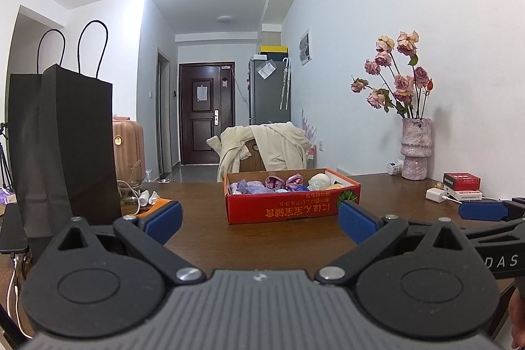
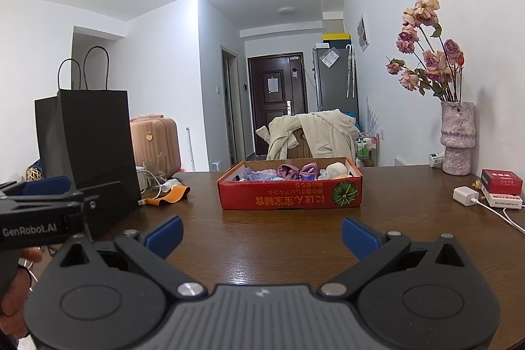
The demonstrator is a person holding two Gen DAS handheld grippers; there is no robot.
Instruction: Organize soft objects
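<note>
I hold both tools, left (image 1: 259, 220) and right (image 2: 261, 233), spread wide and empty; soft things (image 2: 297, 171) already fill the box (image 2: 288, 197), bench (image 2: 262, 248) bare before me.

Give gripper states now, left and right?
Left gripper: open, holding nothing, short of the red box.
Right gripper: open, holding nothing.

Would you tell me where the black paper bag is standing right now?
The black paper bag stands upright on the table's left side in both views, left of the red cardboard box.
</note>
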